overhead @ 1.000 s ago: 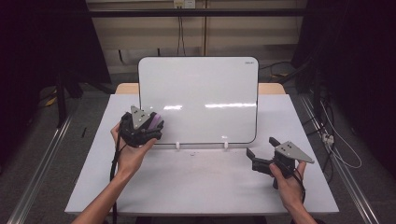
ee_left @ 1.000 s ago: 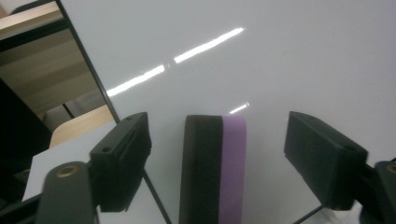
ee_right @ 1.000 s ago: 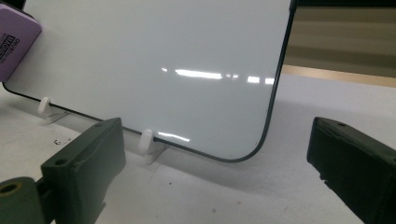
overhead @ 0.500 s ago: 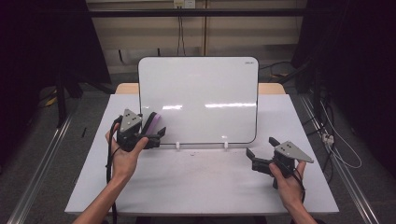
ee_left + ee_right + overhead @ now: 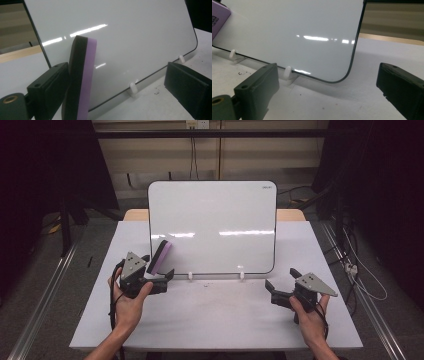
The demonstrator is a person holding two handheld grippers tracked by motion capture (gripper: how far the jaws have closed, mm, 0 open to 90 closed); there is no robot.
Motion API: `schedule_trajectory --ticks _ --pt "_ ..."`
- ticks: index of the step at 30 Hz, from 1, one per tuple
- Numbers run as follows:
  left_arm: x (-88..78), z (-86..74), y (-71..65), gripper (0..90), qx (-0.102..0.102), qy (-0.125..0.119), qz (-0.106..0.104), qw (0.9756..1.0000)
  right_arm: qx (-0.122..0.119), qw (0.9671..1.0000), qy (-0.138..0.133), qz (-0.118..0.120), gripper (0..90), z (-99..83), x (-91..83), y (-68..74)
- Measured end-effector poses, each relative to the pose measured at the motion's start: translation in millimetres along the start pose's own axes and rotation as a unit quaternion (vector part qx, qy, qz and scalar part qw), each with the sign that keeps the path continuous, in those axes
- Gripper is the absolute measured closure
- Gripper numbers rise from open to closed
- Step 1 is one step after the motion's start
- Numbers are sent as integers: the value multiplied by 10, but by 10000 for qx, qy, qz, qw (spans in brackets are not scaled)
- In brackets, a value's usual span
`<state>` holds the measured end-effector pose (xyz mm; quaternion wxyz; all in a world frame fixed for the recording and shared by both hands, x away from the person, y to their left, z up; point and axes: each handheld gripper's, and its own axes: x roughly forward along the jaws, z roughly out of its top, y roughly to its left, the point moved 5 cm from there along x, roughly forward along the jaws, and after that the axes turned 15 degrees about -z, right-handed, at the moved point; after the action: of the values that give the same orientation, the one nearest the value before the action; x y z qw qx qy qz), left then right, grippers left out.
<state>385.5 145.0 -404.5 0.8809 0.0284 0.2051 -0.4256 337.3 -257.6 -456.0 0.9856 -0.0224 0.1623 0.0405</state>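
The eraser (image 5: 160, 257), a black block with a purple face, stands tilted against the lower left corner of the whiteboard (image 5: 215, 225), left of centre in the high view. In the left gripper view the eraser (image 5: 80, 77) fills the lower left of the frame, its black back lying against the inner face of one finger (image 5: 50, 87) while the other finger (image 5: 187, 87) stands well apart at the lower right, with nothing pressed between them. The left gripper (image 5: 155, 272) is therefore released: its jaws have just been opening, and the eraser sits between them unclamped, leaning on the board. The person's left hand (image 5: 127, 295) holds that gripper at the lower left of the high view, a cable trailing down along the wrist. The whiteboard stands nearly upright on two small white clips (image 5: 191, 276) at its bottom edge, its surface clean apart from ceiling-light reflections. The right gripper (image 5: 282, 287) rests low over the desk (image 5: 210, 320) at the lower right of the high view, held in the right hand (image 5: 310, 312), near the board's lower right corner and well apart from the eraser. In the right gripper view its fingers (image 5: 259, 87) stand wide apart with only bare desk and the board's rounded corner between them, so it is released and holds nothing. A purple corner of the eraser (image 5: 219, 21) shows at the upper left of that view.
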Motion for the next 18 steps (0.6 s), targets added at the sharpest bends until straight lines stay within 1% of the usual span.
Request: schedule_trajectory --ticks 2,5,7,8,10,11,12,13,14,15,17,18 --pt "-28 -53 -39 60 -107 58 -18 9999 -28 10000 -14 -32 39 11 -18 -14" --pt "-86 -118 -58 59 -120 58 26 9999 -25 10000 -26 -52 39 26 -45 -30" --pt "-114 -165 -55 53 -116 89 -15 9999 -20 10000 -23 -71 39 24 -49 -35" --pt "-133 -194 -55 49 -206 124 -15 9997 -30 10000 -15 -68 39 22 -50 -33" --pt "-186 -242 -71 48 -365 77 -99 9993 -71 9999 29 -95 45 14 -54 -28" --pt "-209 -268 -70 47 -287 148 -53 9995 -131 9999 53 -87 44 5 -62 -29" --pt "-230 -288 -66 47 -233 117 61 9996 -143 9998 85 -99 45 -8 -78 -32" --pt "-252 -313 -59 49 -193 147 88 9997 -152 9998 97 -87 45 -22 -94 -35" --pt "-261 -341 -53 48 -190 198 70 9996 -163 9998 127 -80 44 -36 -111 -38" --pt "-264 -376 -42 47 -198 256 95 9994 -169 9997 153 -79 43 -47 -128 -39" --pt "-275 -443 -20 47 -283 156 159 9994 -158 9998 121 -79 41 -62 -146 -52" --pt "-274 -476 -9 47 -229 160 220 9994 -127 9998 122 -86 41 -72 -152 -59"
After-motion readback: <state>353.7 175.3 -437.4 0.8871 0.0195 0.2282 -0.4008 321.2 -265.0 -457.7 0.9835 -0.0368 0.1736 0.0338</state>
